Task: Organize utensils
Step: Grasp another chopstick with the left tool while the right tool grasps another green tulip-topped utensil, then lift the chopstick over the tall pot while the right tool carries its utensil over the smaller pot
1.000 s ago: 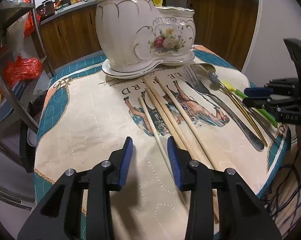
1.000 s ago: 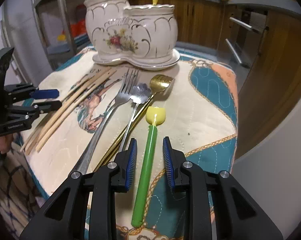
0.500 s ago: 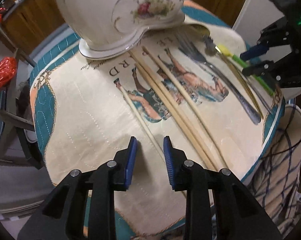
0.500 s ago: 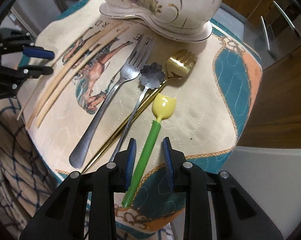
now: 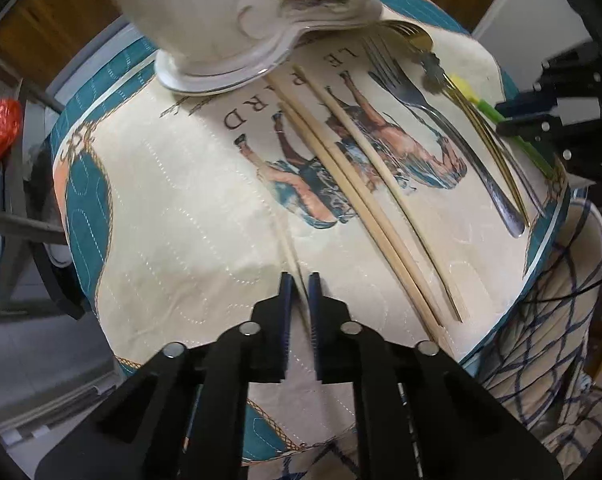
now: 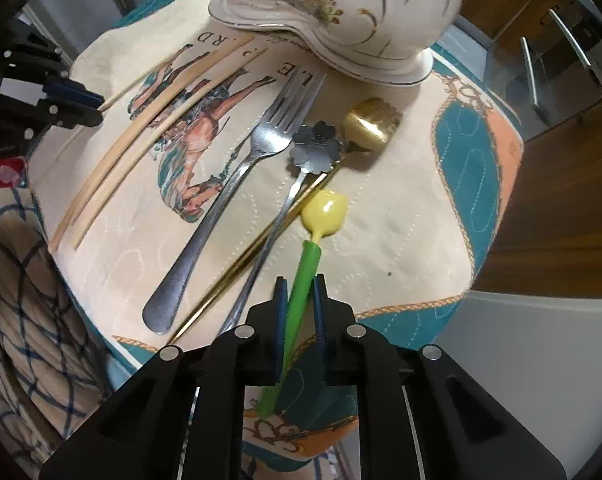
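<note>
Two views, left wrist first: left gripper (image 5: 297, 280) pointing down at the quilted cloth (image 5: 173, 216), blue pads just closed and clamped on the near end of a thin chopstick (image 5: 287, 246) that runs away toward the white floral holder (image 5: 237, 20) at the top. Right of it, three more chopsticks (image 5: 365, 216) lying on the horse print, two touching side by side, a third just beside them. Farther right, steel fork (image 5: 441, 120), gold-handled utensil (image 5: 489, 136) and the green handle, all flat on the cloth; right gripper (image 5: 521, 114) at the right edge, closed over that handle. Checked fabric (image 5: 541, 320) hanging below the table edge. Then right wrist: right gripper (image 6: 299, 282) jaws just drawn in, gripping the tulip spoon (image 6: 307, 272) by its green stem, yellow bowl ahead of the pads. Left of the stem, flower-head spoon (image 6: 317, 148) crossing a gold spoon (image 6: 371, 124), then the fork (image 6: 229, 184), tines toward the holder (image 6: 341, 12). Chopsticks (image 6: 141, 148) farther left, left gripper (image 6: 89, 106) at the left edge, pinching the end of one.
</note>
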`<state>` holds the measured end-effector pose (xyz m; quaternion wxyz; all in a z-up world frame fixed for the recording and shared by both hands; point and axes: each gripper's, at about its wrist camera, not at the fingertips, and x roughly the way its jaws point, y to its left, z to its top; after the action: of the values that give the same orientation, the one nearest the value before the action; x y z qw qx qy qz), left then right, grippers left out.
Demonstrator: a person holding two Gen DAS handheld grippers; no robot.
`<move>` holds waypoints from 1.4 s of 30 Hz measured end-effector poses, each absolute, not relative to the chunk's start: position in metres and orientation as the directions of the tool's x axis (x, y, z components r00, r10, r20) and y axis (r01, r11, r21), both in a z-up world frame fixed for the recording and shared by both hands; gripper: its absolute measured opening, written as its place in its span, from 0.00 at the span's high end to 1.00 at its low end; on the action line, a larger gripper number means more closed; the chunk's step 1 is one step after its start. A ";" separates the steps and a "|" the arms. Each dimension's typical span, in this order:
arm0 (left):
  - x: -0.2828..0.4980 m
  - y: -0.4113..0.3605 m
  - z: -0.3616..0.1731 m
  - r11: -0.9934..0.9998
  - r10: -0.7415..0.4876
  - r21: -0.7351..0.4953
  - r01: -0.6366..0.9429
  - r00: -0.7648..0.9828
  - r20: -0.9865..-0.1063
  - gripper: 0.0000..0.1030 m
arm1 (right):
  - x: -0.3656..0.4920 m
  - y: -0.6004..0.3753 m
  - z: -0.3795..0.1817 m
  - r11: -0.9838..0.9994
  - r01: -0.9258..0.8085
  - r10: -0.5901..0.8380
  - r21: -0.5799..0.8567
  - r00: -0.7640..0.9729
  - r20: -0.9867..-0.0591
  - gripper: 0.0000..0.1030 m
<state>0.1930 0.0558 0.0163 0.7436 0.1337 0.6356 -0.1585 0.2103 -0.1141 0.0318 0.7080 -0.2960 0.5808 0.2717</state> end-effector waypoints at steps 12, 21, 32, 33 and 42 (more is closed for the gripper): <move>0.162 0.091 0.039 0.942 -0.174 -0.055 0.332 0.342 -0.923 0.96 | 0.213 -0.154 0.070 0.761 -0.646 0.294 0.067 0.251 -0.922 0.91; 0.125 0.127 0.086 0.951 -0.289 -0.164 0.260 0.570 -0.769 0.96 | 0.211 -0.171 0.085 0.751 -0.621 0.488 0.225 0.291 -0.823 0.99; 0.131 0.106 0.053 0.951 -0.275 -0.151 0.269 0.515 -0.812 0.96 | 0.199 -0.141 0.053 0.721 -0.692 0.257 0.029 0.228 -0.939 0.84; 0.132 0.105 0.052 0.951 -0.272 -0.146 0.272 0.513 -0.814 0.96 | 0.197 -0.137 0.050 0.710 -0.704 0.213 -0.011 0.230 -0.950 0.82; 0.135 0.095 0.047 0.946 -0.271 -0.132 0.297 0.497 -0.824 0.96 | 0.198 -0.115 0.028 0.640 -0.752 -0.023 -0.158 0.186 -0.982 0.82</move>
<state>0.1348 0.0951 0.0470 0.8652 0.0138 0.4736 -0.1643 0.1976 -0.1147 0.0278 0.6942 -0.3334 0.5814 0.2625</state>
